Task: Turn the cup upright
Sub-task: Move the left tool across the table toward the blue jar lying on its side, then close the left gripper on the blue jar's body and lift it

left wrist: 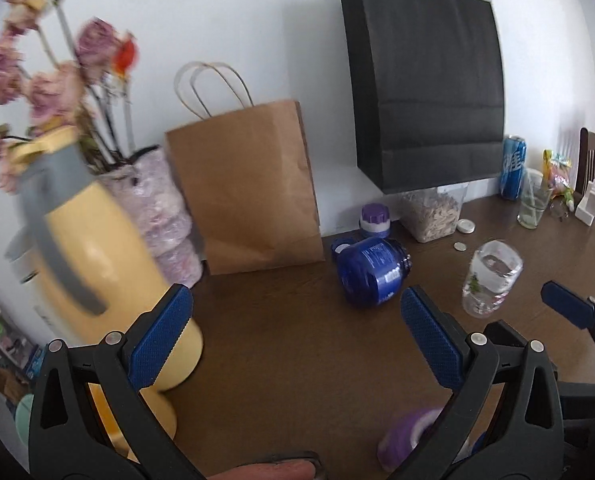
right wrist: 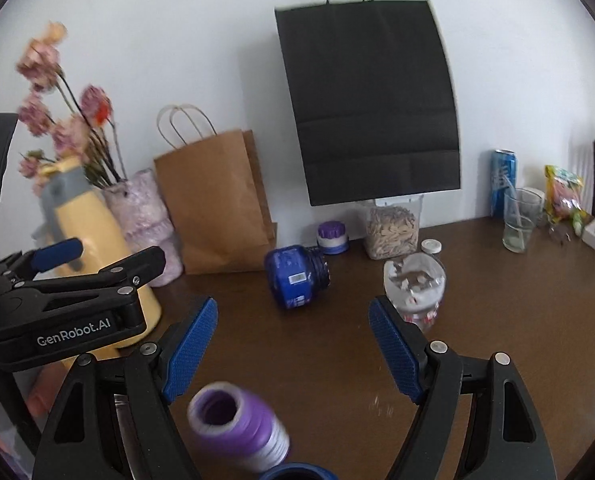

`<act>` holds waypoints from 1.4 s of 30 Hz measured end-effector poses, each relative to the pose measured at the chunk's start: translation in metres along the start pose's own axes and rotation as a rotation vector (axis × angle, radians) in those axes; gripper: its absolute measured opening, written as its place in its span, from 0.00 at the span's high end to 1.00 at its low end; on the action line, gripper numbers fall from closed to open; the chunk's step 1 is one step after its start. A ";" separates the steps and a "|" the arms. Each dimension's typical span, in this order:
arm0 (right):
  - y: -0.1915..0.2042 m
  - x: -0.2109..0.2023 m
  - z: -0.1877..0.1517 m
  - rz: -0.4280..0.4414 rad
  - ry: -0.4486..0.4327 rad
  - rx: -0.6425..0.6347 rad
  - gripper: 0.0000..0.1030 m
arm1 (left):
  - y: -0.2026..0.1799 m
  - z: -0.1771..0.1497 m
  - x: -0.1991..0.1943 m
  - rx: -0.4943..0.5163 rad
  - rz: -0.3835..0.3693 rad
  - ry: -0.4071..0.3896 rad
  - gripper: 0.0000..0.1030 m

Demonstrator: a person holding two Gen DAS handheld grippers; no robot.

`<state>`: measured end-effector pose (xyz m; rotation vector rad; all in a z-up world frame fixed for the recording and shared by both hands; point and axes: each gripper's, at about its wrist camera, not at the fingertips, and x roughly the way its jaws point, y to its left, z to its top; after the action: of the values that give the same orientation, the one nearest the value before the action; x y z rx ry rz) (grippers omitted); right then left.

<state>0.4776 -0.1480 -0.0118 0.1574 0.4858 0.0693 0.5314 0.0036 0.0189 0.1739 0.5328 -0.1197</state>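
Note:
A clear glass cup point(left wrist: 491, 280) stands upside down on the brown table point(left wrist: 297, 360), base upward, with a small printed pattern near its rim. In the right wrist view the cup point(right wrist: 415, 292) sits just beyond the right fingertip, outside the jaws. My left gripper point(left wrist: 297, 304) is open with nothing between its fingers, and the cup lies to its right. My right gripper point(right wrist: 293, 312) is also open and holds nothing. One blue finger point(left wrist: 565, 308) of the right gripper shows just right of the cup in the left wrist view.
A blue jar point(right wrist: 297, 278) lies on its side left of the cup. A purple spool point(right wrist: 237, 424) lies near my right gripper. A yellow thermos point(left wrist: 97, 264), flower vase point(left wrist: 165, 216), brown bag point(left wrist: 249, 192), black bag point(left wrist: 429, 80), seed container point(right wrist: 393, 228), can point(right wrist: 503, 182) and upright glass point(right wrist: 519, 220) line the wall.

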 end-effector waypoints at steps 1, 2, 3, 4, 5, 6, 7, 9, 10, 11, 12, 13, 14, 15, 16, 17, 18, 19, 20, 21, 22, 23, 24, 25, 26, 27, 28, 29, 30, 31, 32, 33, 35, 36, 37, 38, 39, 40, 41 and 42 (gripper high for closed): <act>-0.004 0.021 0.008 0.005 0.056 -0.017 0.20 | 0.001 0.004 0.022 0.005 -0.022 0.038 0.00; -0.006 0.032 0.011 0.010 0.085 -0.023 0.20 | 0.000 0.007 0.034 0.010 -0.031 0.059 0.00; -0.009 0.047 0.015 0.016 0.119 -0.029 0.20 | -0.001 0.008 0.048 0.010 -0.041 0.081 0.00; -0.015 0.060 0.019 0.004 0.125 -0.023 0.20 | -0.005 0.010 0.066 0.025 -0.051 0.111 0.00; -0.022 0.073 0.025 -0.008 0.131 -0.018 0.20 | -0.008 0.009 0.076 0.045 -0.052 0.130 0.00; -0.029 0.084 0.029 -0.007 0.147 -0.006 0.20 | -0.011 0.009 0.088 0.055 -0.043 0.148 0.00; -0.038 0.093 0.033 0.024 0.153 0.027 0.20 | -0.016 0.009 0.099 0.082 -0.061 0.168 0.00; -0.056 0.102 0.042 0.065 0.141 0.095 0.20 | -0.029 0.008 0.115 0.158 -0.111 0.183 0.00; -0.062 0.106 0.047 0.092 0.134 0.112 0.20 | -0.034 0.008 0.120 0.187 -0.123 0.182 0.00; -0.065 0.108 0.051 0.105 0.132 0.117 0.20 | -0.040 0.009 0.126 0.232 -0.147 0.201 0.00; -0.069 0.111 0.055 0.108 0.131 0.119 0.20 | -0.048 0.011 0.132 0.274 -0.179 0.215 0.00; -0.072 0.114 0.058 0.097 0.133 0.115 0.20 | -0.053 0.013 0.137 0.298 -0.199 0.226 0.00; -0.073 0.119 0.062 0.083 0.141 0.108 0.20 | -0.060 0.016 0.143 0.333 -0.217 0.244 0.00; -0.074 0.122 0.063 0.072 0.152 0.100 0.20 | -0.066 0.020 0.151 0.359 -0.223 0.253 0.00; -0.076 0.126 0.064 0.073 0.169 0.096 0.20 | -0.069 0.023 0.158 0.371 -0.234 0.269 0.00; -0.079 0.131 0.063 0.081 0.194 0.095 0.20 | -0.072 0.026 0.166 0.374 -0.260 0.295 0.00; -0.080 0.134 0.063 0.090 0.206 0.099 0.20 | -0.075 0.028 0.176 0.369 -0.286 0.337 0.00; -0.081 0.137 0.062 0.104 0.221 0.101 0.20 | -0.078 0.028 0.184 0.368 -0.294 0.362 0.01; -0.082 0.139 0.061 0.110 0.236 0.099 0.20 | -0.081 0.027 0.189 0.377 -0.310 0.381 0.03; -0.083 0.141 0.060 0.118 0.250 0.098 0.20 | -0.085 0.024 0.192 0.403 -0.330 0.399 0.09; -0.085 0.141 0.059 0.135 0.256 0.103 0.20 | -0.087 0.021 0.192 0.418 -0.326 0.404 0.10; -0.086 0.141 0.058 0.146 0.264 0.107 0.20 | -0.090 0.019 0.190 0.435 -0.326 0.399 0.10; -0.087 0.141 0.058 0.156 0.276 0.108 0.20 | -0.092 0.019 0.187 0.442 -0.337 0.395 0.11; -0.088 0.141 0.057 0.169 0.287 0.108 0.20 | -0.093 0.018 0.183 0.442 -0.363 0.399 0.11; -0.089 0.141 0.056 0.178 0.291 0.110 0.20 | -0.094 0.019 0.184 0.435 -0.374 0.404 0.11; -0.089 0.139 0.055 0.189 0.293 0.113 0.20 | -0.094 0.018 0.180 0.426 -0.392 0.408 0.12; -0.090 0.138 0.054 0.195 0.296 0.117 0.20 | -0.096 0.016 0.175 0.433 -0.409 0.405 0.12; -0.091 0.138 0.054 0.194 0.298 0.123 0.20 | -0.098 0.015 0.172 0.445 -0.411 0.401 0.12; -0.093 0.137 0.054 0.199 0.301 0.130 0.20 | -0.101 0.013 0.168 0.451 -0.413 0.397 0.12; -0.096 0.135 0.053 0.208 0.307 0.140 0.20 | -0.101 0.013 0.165 0.443 -0.411 0.393 0.12; -0.098 0.133 0.051 0.220 0.315 0.150 0.20 | -0.101 0.012 0.163 0.440 -0.398 0.391 0.12; -0.099 0.132 0.050 0.227 0.322 0.152 0.20 | -0.101 0.012 0.160 0.435 -0.384 0.379 0.12; -0.100 0.125 0.047 0.245 0.331 0.147 0.20 | -0.094 0.010 0.153 0.415 -0.370 0.371 0.12; -0.100 0.121 0.047 0.259 0.334 0.146 0.20 | -0.090 0.010 0.150 0.404 -0.361 0.370 0.12; -0.100 0.118 0.046 0.270 0.337 0.150 0.20 | -0.085 0.011 0.146 0.395 -0.360 0.376 0.12; -0.100 0.115 0.046 0.276 0.341 0.153 0.20 | -0.080 0.011 0.140 0.388 -0.354 0.372 0.12; -0.100 0.112 0.045 0.286 0.345 0.156 0.20 | -0.076 0.012 0.135 0.382 -0.348 0.363 0.12; -0.100 0.107 0.045 0.301 0.348 0.162 0.20 | -0.071 0.013 0.128 0.378 -0.344 0.357 0.12; -0.100 0.102 0.044 0.315 0.351 0.169 0.20 | -0.067 0.015 0.120 0.368 -0.334 0.346 0.12; -0.099 0.097 0.043 0.334 0.355 0.175 0.20 | -0.063 0.019 0.111 0.356 -0.329 0.336 0.12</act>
<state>0.5863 -0.2412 -0.0353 0.4014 0.8166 0.3873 0.6256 -0.0690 -0.0305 0.4580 0.8714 -0.5141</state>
